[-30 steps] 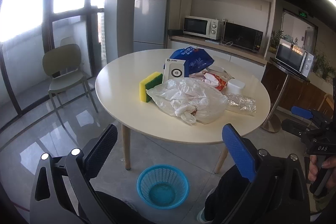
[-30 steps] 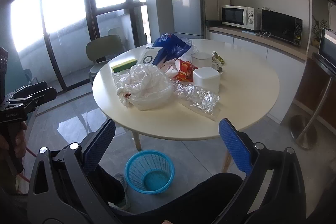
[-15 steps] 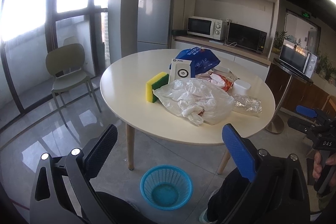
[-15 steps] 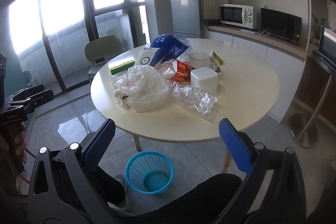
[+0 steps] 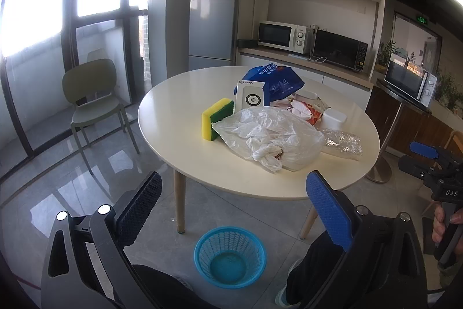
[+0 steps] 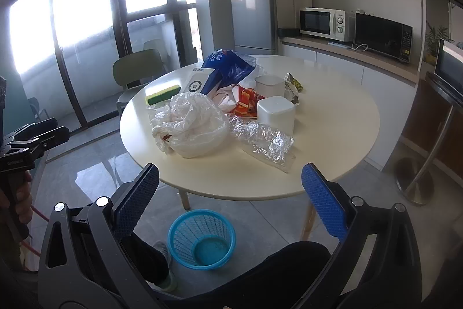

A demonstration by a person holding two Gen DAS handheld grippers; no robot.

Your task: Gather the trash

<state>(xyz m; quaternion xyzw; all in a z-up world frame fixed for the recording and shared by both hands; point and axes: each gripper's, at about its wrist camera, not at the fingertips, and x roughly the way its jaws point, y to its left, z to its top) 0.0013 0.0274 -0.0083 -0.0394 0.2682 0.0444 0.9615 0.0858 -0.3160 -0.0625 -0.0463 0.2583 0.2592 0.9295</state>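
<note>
A round cream table [image 5: 173,112] [image 6: 332,118] holds a pile of trash: a crumpled white plastic bag [image 5: 269,135] [image 6: 194,126], a clear crinkled wrapper [image 5: 343,141] [image 6: 266,141], red snack wrappers [image 6: 244,103], a blue bag [image 5: 275,80] [image 6: 228,67] and white cups [image 6: 276,115]. A blue mesh bin [image 5: 230,257] [image 6: 201,239] stands on the floor before the table. My left gripper [image 5: 235,204] and right gripper [image 6: 231,194] are both open and empty, held short of the table above the bin.
A yellow-green sponge [image 5: 217,119] [image 6: 162,94] and a white box [image 5: 250,99] lie on the table. A green chair [image 5: 92,97] stands at the left by the windows. A fridge [image 5: 212,22] and microwaves [image 5: 282,35] line the back wall.
Both grippers have shifted slightly; the table and bin have moved a little in view. Both stay open and empty. Nothing on the table has moved.
</note>
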